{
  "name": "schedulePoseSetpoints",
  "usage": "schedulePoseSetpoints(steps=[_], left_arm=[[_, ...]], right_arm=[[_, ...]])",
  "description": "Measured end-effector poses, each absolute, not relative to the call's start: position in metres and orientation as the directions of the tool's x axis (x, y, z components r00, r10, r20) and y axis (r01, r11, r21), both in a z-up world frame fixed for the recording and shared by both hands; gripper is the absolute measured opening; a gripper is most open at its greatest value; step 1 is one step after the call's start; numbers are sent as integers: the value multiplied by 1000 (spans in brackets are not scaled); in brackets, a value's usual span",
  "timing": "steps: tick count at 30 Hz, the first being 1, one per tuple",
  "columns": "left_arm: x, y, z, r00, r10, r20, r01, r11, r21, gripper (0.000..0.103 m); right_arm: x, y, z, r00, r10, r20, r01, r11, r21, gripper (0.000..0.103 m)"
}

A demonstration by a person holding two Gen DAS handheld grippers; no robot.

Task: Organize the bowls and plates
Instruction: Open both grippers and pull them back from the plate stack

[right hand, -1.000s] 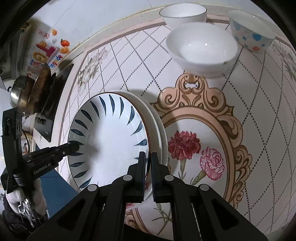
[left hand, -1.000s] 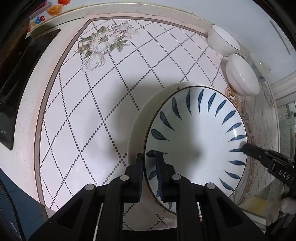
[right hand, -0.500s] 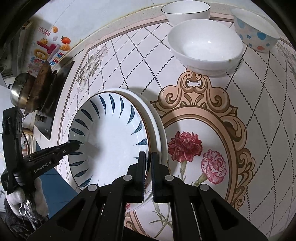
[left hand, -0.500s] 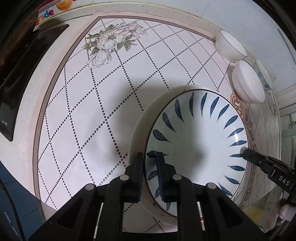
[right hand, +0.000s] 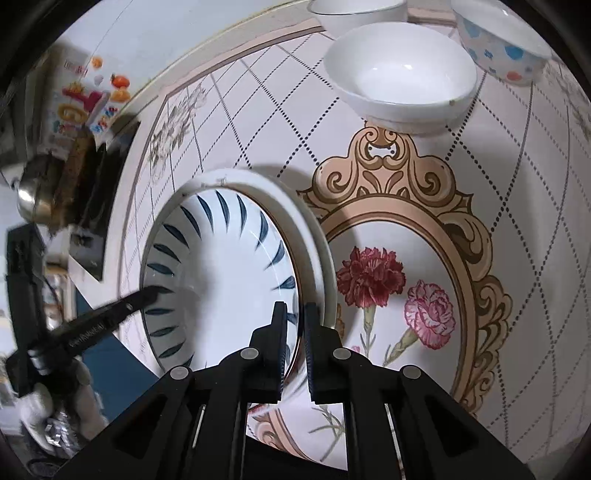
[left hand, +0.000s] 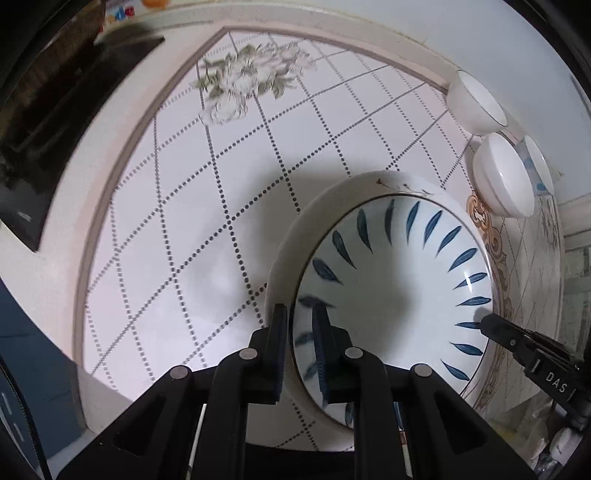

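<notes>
We have the blue-leaf plate (left hand: 399, 295) pinched from two opposite sides, and it sits lower right of centre in the left wrist view, lower left of centre in the right wrist view. It lies over a plain white plate (left hand: 291, 236) whose rim shows as a crescent around it; we cannot tell whether the two touch or the upper one is lifted clear.

Our left gripper (left hand: 299, 332) has its fingers clenched on the near rim, one finger outside and one inside the plate. Our right gripper (right hand: 293, 325) clamps the opposite rim the same way, and its tip shows in the left wrist view at the right edge.

The main risk, as we judge it, is a slip: glazed rims held by narrow pads could pivot or slide if one hand rises faster than the other, and the plate would drop onto the one below and chip. Opening one side early would tip it the same way.

Further out, a white bowl (right hand: 402, 77) stands in the upper right of the right wrist view, with a second white bowl (right hand: 358, 11) and a spotted bowl (right hand: 502, 44) just behind it. Swinging the plate toward that corner could knock them across the patterned tabletop (right hand: 480, 177).
</notes>
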State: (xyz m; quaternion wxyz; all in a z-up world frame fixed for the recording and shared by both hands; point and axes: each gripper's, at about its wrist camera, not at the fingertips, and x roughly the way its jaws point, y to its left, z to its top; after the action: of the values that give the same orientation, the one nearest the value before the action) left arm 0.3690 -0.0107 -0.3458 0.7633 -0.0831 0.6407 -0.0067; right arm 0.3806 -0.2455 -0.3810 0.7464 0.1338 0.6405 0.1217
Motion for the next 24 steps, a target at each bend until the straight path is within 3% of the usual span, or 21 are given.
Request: schedulePoseSetpoints(steps=[9,11,13,14,15,16,18,24], left_arm=[[339,-19,-300,279,-36,-960,-37,998,-48,16],[326,-22,-278,320,-45,-947,-12,999,-52,20],[314,-23,-256,363,-51,-930,12,999,-50,29],[307,-24,-247,382,-59,-922,21,998,-55,32],[299,-24,-236,402,-64,-913,30,998,-56,42],[291,-25,-224,422,-68,-904,40,998,-57,59],[278,-25,-208,447,-77,-891,57,997,-58,82],[234,-19,-171,507,-86,-858,70,996,-58,90]], right_arm=[[346,-238,-348,201,285,-937,-41,958,283,23],[335,-237,-332,228,265,-937,-50,964,261,33],[320,-234,-311,268,251,-930,-65,968,243,54],[309,-232,-296,293,247,-924,-70,969,237,59],[301,-230,-286,311,246,-918,-72,969,235,68],[293,-229,-273,332,250,-910,-76,968,238,75],[271,-224,-245,383,244,-891,-78,969,233,84],[219,-214,-190,480,187,-857,-51,981,185,92]])
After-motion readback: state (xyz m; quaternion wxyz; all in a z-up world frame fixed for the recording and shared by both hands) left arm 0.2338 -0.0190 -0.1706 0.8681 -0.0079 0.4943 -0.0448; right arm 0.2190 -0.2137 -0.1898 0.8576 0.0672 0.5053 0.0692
